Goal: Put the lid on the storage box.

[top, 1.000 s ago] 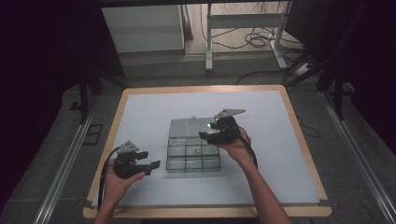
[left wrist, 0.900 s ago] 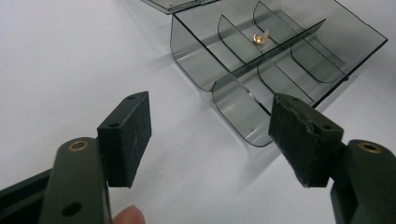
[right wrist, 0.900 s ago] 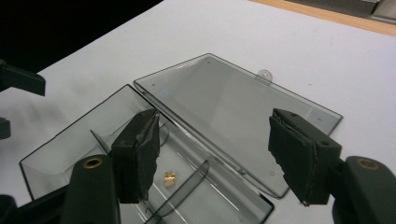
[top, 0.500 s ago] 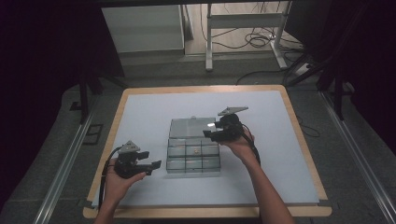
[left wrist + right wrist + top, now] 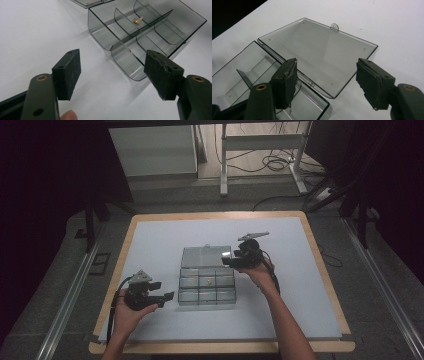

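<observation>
Lid flat open, both claws empty
Your wide-open right claw (image 5: 325, 83) could snag the lid (image 5: 317, 52) at 12 o'clock, shoving the organiser box (image 5: 207, 285); left claw (image 5: 112, 75) gapes idle.

The white table surface (image 5: 155, 245) lies bare on all sides of the clear compartment box (image 5: 207, 287), giving open passage at left, right, far side and near edge. The box's lid (image 5: 206, 257) lies flat and open behind it, taking up the surface just beyond the hinge. Upright dividers (image 5: 140, 30) split the interior into narrow cells, limiting entry from above; a small gold item (image 5: 136, 20) sits in one middle cell. The left gripper (image 5: 159, 296) stands just beside the box's left wall, the right gripper (image 5: 231, 262) over the lid's right corner; both have jaws apart with nothing between
</observation>
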Available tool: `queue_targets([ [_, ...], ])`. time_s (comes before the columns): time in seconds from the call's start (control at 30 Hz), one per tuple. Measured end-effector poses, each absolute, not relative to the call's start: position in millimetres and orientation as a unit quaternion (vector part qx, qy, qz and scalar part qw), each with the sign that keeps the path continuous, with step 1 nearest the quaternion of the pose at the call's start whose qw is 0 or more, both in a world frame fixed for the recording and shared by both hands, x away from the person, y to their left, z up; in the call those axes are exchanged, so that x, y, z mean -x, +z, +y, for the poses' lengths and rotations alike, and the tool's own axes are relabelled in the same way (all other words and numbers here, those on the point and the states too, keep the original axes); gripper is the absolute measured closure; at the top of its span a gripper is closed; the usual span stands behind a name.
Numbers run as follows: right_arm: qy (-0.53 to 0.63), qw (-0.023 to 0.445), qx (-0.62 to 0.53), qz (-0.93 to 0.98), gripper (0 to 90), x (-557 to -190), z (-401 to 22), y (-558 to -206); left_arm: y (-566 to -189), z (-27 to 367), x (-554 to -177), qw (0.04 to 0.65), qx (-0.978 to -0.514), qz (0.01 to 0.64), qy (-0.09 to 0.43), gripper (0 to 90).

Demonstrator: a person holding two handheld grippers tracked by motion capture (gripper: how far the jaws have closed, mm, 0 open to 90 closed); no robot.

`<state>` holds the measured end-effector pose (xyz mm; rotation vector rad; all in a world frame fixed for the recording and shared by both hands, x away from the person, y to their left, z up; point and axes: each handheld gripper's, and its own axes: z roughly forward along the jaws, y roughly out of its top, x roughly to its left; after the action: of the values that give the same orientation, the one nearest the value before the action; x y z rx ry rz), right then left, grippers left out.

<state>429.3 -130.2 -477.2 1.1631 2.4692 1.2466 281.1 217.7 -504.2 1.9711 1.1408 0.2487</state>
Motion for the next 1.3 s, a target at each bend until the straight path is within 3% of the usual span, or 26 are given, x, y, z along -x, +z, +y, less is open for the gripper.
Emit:
queue_targets([
  [1.3,0.375,0.017,-0.448,0.811,29.2,-472.9,-120.8,-508.7,-503.7,224.5,-278.9,0.415,-0.779,0.459,0.101,30.3],
])
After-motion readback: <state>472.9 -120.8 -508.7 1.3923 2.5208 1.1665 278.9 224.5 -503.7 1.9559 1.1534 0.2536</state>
